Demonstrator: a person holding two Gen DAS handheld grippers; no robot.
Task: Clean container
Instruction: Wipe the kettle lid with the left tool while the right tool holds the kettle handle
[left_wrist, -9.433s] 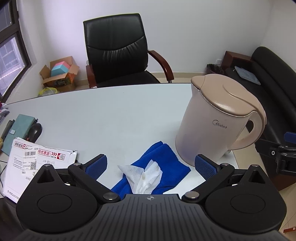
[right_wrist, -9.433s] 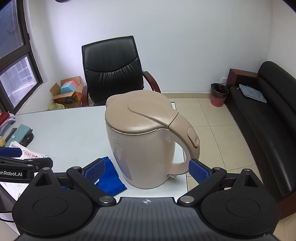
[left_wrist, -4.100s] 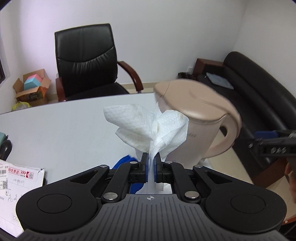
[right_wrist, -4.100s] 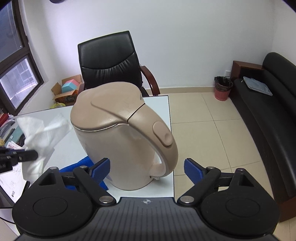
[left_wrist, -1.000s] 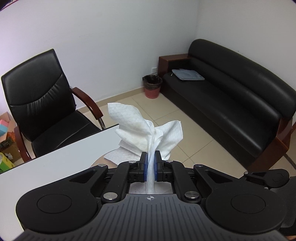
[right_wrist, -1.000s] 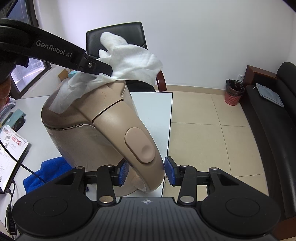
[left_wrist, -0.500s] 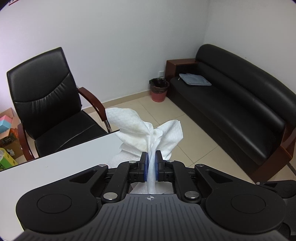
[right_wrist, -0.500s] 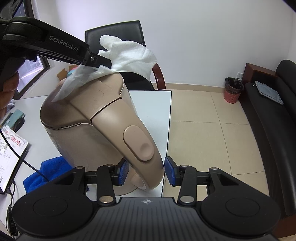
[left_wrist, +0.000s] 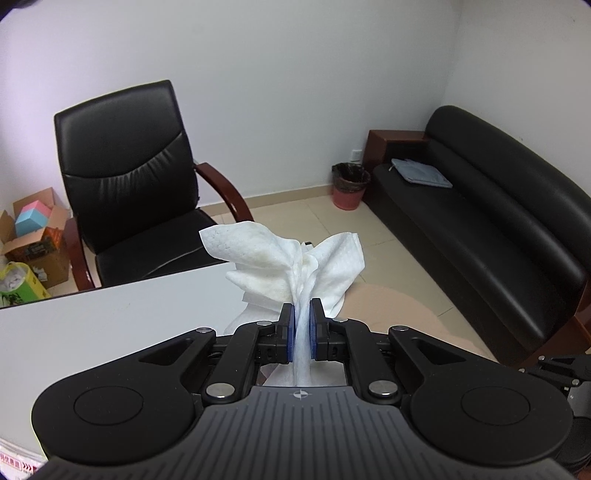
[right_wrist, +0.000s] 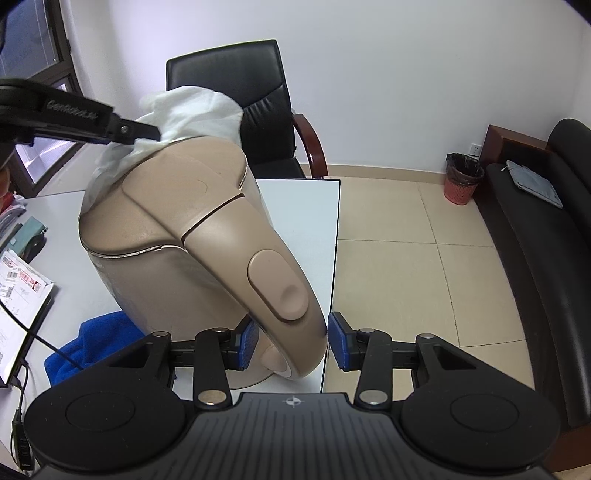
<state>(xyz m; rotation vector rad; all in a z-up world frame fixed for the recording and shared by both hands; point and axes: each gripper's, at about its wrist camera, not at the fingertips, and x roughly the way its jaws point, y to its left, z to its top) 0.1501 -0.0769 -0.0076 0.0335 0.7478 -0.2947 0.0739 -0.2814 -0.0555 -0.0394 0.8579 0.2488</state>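
Note:
A beige electric kettle (right_wrist: 192, 243) stands near the right edge of the white table (right_wrist: 310, 229). My right gripper (right_wrist: 291, 341) is shut on the kettle's handle (right_wrist: 284, 295), one blue pad on each side. My left gripper (left_wrist: 303, 332) is shut on a crumpled white paper towel (left_wrist: 291, 266) with faint yellowish marks. In the right wrist view the towel (right_wrist: 188, 110) lies against the far left part of the kettle's lid, held by the left gripper's black fingers (right_wrist: 125, 129). In the left wrist view only a strip of the kettle (left_wrist: 391, 306) shows below the towel.
A blue cloth (right_wrist: 92, 347) lies on the table beside the kettle's base. Papers (right_wrist: 22, 288) lie at the table's left. A black office chair (right_wrist: 236, 96) stands behind the table. A black sofa (right_wrist: 546, 258) and a red bin (right_wrist: 461, 181) are on the right.
My left gripper has moved the towel left and back across the kettle's lid. My right gripper stays shut on the handle, and the kettle has hardly moved.

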